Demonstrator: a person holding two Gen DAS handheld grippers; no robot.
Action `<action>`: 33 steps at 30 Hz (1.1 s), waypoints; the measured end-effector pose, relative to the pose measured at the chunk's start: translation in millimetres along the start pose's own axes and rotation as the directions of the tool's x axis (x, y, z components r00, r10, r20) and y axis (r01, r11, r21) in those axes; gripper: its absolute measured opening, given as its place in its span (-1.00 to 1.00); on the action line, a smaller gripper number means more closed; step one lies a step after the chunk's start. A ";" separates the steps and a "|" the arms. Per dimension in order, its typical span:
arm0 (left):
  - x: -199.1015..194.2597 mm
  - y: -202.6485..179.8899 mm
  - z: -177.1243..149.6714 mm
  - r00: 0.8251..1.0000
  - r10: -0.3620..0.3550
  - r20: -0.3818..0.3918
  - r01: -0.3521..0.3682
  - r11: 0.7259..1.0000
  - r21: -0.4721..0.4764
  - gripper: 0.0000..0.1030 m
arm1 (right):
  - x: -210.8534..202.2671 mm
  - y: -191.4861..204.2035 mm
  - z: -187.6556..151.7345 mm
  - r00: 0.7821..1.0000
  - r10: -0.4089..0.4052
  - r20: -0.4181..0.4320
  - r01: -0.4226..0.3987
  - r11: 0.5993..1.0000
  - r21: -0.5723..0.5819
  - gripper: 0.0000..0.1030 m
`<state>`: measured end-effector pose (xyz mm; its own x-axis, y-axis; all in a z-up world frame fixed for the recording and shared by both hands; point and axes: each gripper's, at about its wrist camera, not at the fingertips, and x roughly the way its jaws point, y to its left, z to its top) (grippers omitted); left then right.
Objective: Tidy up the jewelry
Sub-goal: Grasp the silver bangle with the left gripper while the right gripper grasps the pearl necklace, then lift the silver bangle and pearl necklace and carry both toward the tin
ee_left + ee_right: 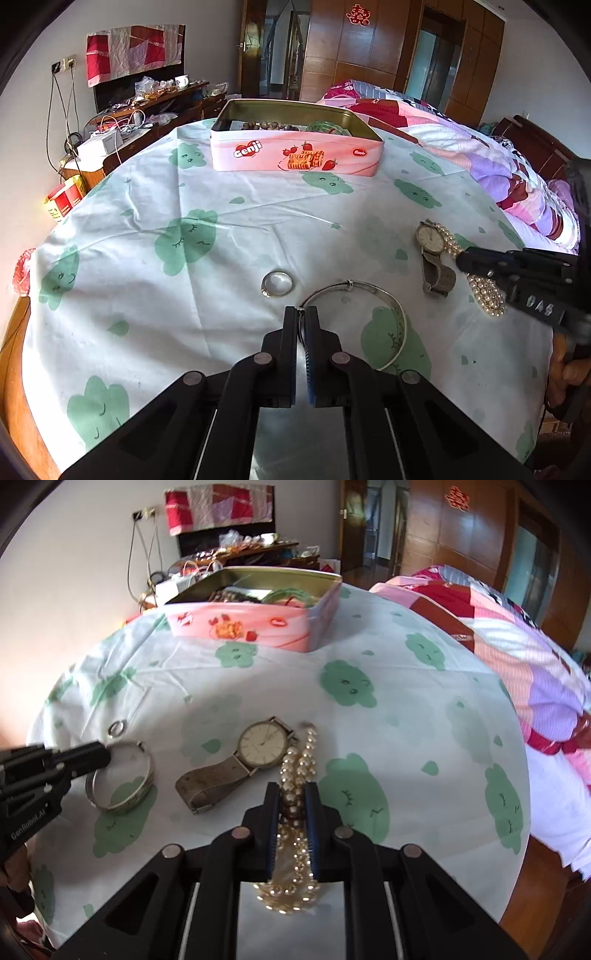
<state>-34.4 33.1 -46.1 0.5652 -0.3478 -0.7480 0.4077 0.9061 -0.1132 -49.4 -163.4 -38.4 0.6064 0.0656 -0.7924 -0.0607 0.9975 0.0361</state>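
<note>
Glossy pearl strand; shiny metal bangle; matt cloth.

A pink rectangular metal tin printed with red strawberries and orange wafers sits on a white tablecloth patterned with green smiling clouds. Nearer than the tin lie a cream-coloured pearl necklace, a gold-faced wristwatch with grey-brown strap, and a silver bangle.

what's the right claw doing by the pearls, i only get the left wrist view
Observer: The right claw is shut on the pearls, gripping mid-strand.
Operator: is the watch caught in it too
Observer: No. The watch lies left of the claw, outside its fingers; only its case seems to touch the strand.
</note>
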 end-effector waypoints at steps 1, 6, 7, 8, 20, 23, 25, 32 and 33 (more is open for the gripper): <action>-1.1 0.0 -0.2 1.000 -0.003 0.005 0.003 1.000 -0.004 -0.95 | -2.9 -3.0 0.0 1.000 0.018 0.017 -0.018 1.000 0.019 -0.70; -13.5 1.7 5.2 0.997 -0.036 0.068 0.038 0.999 -0.024 -0.95 | -21.6 -11.6 6.3 0.993 0.051 0.105 -0.058 0.996 0.064 -0.82; -15.6 1.5 6.3 0.996 -0.040 0.076 0.042 0.999 -0.023 -0.95 | -22.5 -12.7 8.0 0.993 0.050 0.109 -0.057 0.996 0.070 -0.82; -16.8 0.9 7.0 0.996 -0.042 0.080 0.044 0.999 -0.020 -0.95 | -22.5 -14.7 9.2 0.993 0.050 0.109 -0.059 0.995 0.078 -0.82; -4.2 -1.1 4.0 1.000 -0.002 -0.006 0.002 1.000 0.018 -0.93 | -19.1 -28.9 -0.1 0.998 -0.002 0.066 -0.004 0.995 0.096 -0.67; -4.0 -2.2 2.0 1.000 0.021 -0.021 -0.020 0.999 0.043 -0.92 | -20.1 -26.6 0.8 0.997 -0.029 0.072 0.023 0.996 0.082 -0.04; -3.3 -1.4 1.4 0.999 0.022 -0.029 -0.021 0.999 0.044 -0.87 | -22.2 -27.2 0.5 0.996 -0.040 0.085 0.032 0.996 0.088 0.16; -0.6 -8.9 0.5 0.999 -0.019 -0.039 0.021 0.998 0.052 -0.25 | -9.6 -32.2 1.9 0.999 -0.037 0.039 0.032 0.993 0.115 0.15; -0.5 -12.5 0.1 0.999 -0.014 -0.040 0.016 0.997 0.069 -0.22 | -5.2 -31.8 1.7 0.999 -0.040 0.022 0.037 0.993 0.112 0.15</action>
<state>-39.8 21.9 -44.2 0.5306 -0.3504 -0.7718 0.4653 0.8815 -0.0803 -49.3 -195.4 -34.4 0.6260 0.0263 -0.7794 0.0512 0.9959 0.0747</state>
